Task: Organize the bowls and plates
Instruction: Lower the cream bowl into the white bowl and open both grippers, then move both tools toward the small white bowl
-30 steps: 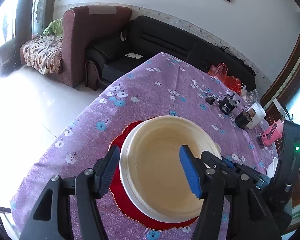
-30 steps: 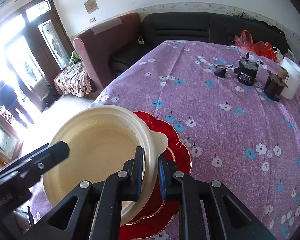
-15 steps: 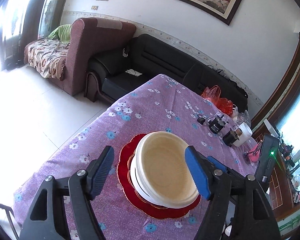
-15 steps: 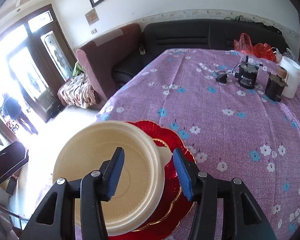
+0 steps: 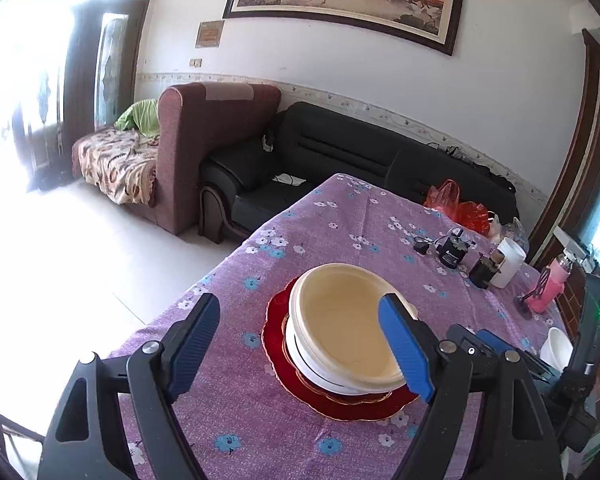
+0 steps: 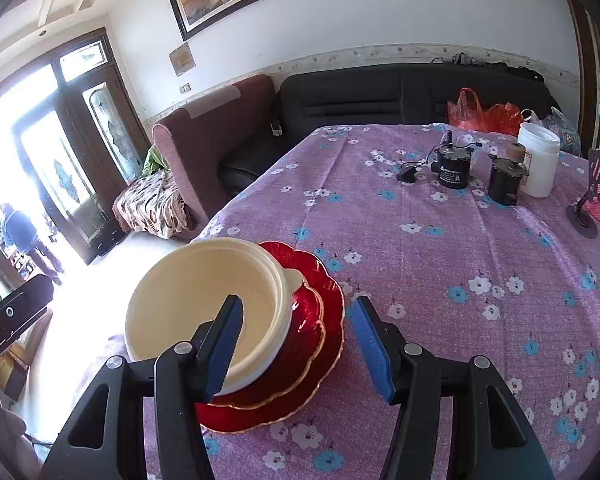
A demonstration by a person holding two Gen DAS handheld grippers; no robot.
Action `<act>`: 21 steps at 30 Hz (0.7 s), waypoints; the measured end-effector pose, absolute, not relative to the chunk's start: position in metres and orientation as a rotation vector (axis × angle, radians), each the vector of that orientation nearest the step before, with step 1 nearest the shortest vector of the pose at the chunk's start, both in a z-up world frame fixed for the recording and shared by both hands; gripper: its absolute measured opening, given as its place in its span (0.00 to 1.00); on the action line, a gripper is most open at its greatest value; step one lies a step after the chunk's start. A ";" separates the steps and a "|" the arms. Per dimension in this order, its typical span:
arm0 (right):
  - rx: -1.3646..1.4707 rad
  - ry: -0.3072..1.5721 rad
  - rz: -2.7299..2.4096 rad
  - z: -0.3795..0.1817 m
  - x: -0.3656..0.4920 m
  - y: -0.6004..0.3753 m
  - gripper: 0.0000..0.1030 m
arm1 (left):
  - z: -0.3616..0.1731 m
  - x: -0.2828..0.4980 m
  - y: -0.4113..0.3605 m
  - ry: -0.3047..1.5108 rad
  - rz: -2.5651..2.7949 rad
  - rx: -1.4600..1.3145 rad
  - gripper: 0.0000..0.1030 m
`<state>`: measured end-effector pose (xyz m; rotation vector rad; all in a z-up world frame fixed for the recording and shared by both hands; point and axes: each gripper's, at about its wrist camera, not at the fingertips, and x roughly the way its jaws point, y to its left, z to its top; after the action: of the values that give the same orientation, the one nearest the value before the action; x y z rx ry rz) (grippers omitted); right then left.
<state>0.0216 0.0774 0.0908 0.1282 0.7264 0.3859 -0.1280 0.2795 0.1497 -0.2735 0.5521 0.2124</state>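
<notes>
Cream round plastic bowl (image 5: 342, 330) stacked on red scalloped glass plates (image 6: 300, 344), near edge of purple floral tablecloth (image 6: 440, 248). L gripper (image 5: 300, 350) & R gripper (image 6: 296, 350): both spreading wider, pinching nothing. Bowl at 11 o'clock from R.

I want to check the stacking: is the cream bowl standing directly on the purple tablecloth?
No, the cream bowl sits on the red plates, which lie on the tablecloth.
</notes>
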 end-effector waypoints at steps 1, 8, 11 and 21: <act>0.129 0.724 0.383 0.090 0.018 0.074 0.62 | 0.150 -0.130 0.273 0.543 0.219 -0.252 0.80; 0.151 0.704 0.349 0.087 -0.007 0.035 0.64 | 0.156 -0.140 0.221 0.509 0.176 -0.110 0.86; 0.168 0.711 0.329 0.084 -0.015 0.011 0.65 | 0.149 -0.137 0.195 0.544 0.117 -0.070 0.86; 0.274 0.717 0.183 0.071 -0.027 -0.086 0.65 | 0.128 -0.130 0.120 0.615 0.013 0.089 0.86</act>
<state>-0.0273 -0.0860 0.0713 0.2742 0.7166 0.1825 -0.1303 0.1202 0.1281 0.0889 0.6148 0.0134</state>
